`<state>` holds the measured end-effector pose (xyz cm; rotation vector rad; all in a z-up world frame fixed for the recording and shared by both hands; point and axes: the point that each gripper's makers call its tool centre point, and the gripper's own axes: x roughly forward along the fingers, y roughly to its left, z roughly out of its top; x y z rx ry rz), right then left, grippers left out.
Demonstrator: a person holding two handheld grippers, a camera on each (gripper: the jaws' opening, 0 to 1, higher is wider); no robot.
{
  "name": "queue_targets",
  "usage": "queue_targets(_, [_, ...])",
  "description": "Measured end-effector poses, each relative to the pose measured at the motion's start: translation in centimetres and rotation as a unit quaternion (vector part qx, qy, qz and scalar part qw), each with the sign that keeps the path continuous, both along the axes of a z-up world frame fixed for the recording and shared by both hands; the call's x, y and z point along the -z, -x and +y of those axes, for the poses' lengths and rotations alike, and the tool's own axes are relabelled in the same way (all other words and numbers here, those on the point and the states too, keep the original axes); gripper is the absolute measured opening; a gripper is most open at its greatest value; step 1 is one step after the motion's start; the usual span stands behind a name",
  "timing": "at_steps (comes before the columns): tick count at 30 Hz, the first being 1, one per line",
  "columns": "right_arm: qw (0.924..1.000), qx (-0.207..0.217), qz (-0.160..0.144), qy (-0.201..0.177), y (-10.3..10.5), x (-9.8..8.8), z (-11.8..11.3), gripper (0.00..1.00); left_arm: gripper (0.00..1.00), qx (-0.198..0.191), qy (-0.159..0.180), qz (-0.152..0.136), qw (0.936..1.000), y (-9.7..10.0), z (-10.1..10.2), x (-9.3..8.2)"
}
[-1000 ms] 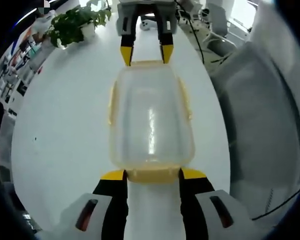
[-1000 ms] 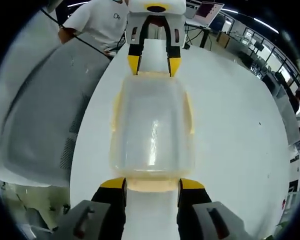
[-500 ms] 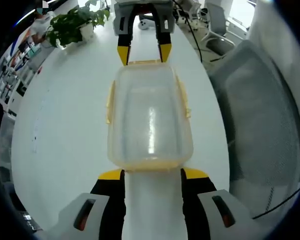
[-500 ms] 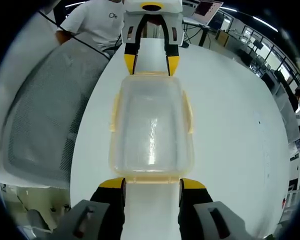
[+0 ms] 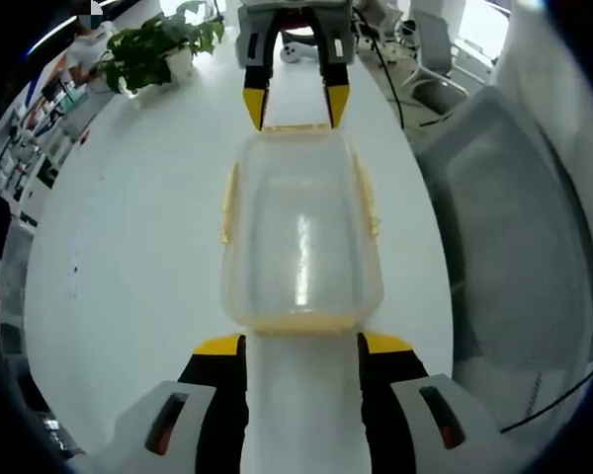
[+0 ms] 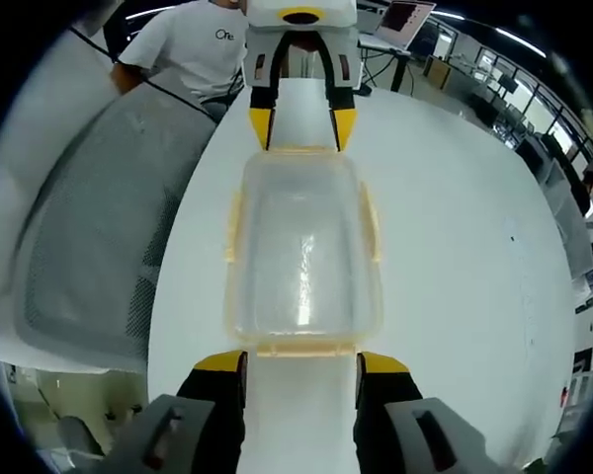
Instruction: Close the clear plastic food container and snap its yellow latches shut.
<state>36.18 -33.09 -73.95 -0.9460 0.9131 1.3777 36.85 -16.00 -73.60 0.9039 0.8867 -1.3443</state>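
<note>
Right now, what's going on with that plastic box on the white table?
A person is working a clear container with yellow latches, lid on, resting on a white table. The left hand-held gripper sits open at one short end and the right hand-held gripper sits open at the opposite end, each facing the other across the box. Neither grips anything. The long-side latches look flared outward, so probably not snapped yet.

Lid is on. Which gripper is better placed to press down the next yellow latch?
Neither clearly. The left gripper and the right gripper each sit open at an opposite short end of the container, jaws straddling an end latch. Both long-side latches lie equally between them.
</note>
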Motion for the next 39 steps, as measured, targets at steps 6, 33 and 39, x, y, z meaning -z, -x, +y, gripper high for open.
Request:
queue_targets(6, [0.9997,0.022,0.003,-0.015,0.1,-1.0,0.6,0.41,0.44,-0.02,0.009,0.006,0.9998,-0.1,0.0,-0.4])
queue_targets(33, [0.9719,0.229,0.029,-0.047,-1.0,-2.2,1.1,0.44,0.46,-0.26,0.065,0.102,0.9582,-0.2,-0.2,-0.5])
queue_targets(39, [0.9482,0.306,0.06,-0.061,-0.9,-1.7,1.2,0.44,0.45,-0.32,0.085,0.111,0.9371,-0.5,-0.4,-0.1])
